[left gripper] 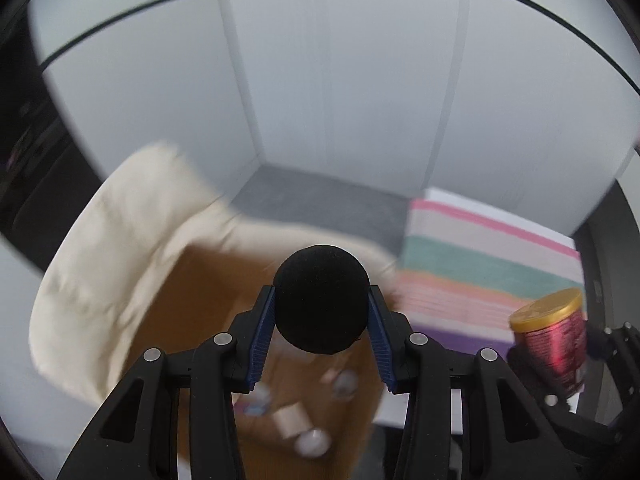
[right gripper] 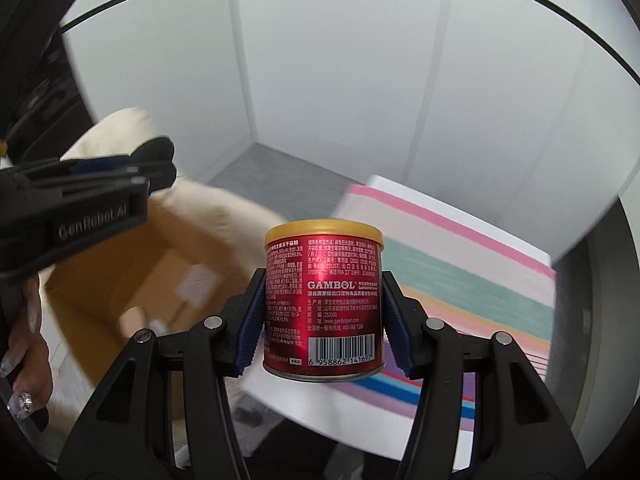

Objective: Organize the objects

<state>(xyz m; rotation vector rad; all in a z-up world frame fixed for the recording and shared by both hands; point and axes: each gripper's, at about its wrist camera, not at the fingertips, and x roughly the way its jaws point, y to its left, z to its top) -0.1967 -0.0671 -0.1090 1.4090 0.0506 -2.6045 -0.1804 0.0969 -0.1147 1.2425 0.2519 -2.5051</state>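
Observation:
My left gripper is shut on a black foam ball and holds it over an open cardboard box lined with cream cloth. Several small items lie blurred on the box floor. My right gripper is shut on a red can with a gold lid, held upright in the air to the right of the box. The can also shows in the left wrist view, at the right edge. The left gripper shows at the left of the right wrist view.
A striped cloth covers a white table to the right of the box. White walls meet in a corner behind, above grey floor. A hand with decorated nails holds the left gripper's handle.

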